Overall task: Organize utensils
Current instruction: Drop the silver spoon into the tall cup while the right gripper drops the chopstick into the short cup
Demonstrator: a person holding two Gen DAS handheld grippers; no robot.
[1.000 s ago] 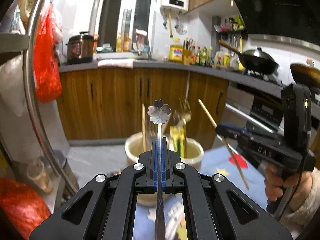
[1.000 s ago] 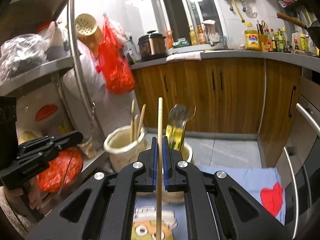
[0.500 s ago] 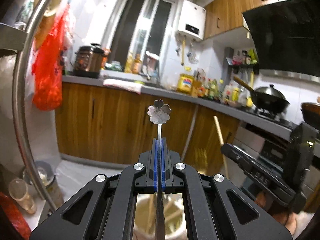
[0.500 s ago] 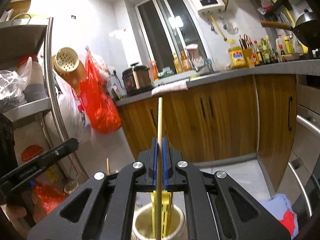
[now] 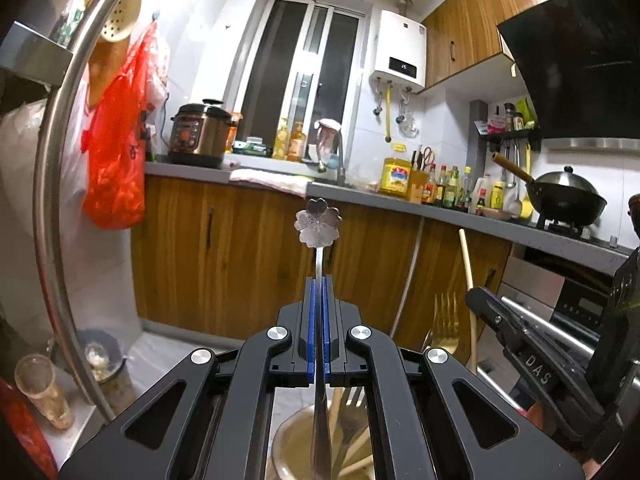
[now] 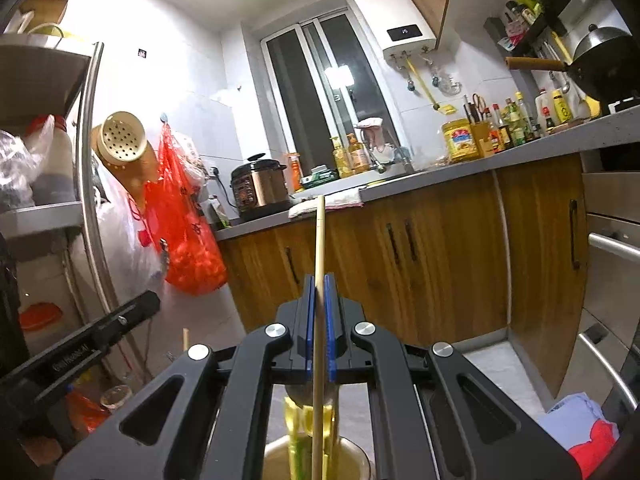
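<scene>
The left gripper had its fingers clamped on a flower-ended metal spoon, its long axis upright, bowl end hanging over the cream holder directly beneath; the right gripper pinched a wooden chopstick, likewise upright, over the second holder; each piece likely needed only lowering, neither hand obviously nearer.

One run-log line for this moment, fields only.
left gripper: jaws shut on flower-handled utensil | right gripper: jaws shut on chopstick | both over utensil cups | phase: about to drop in
</scene>
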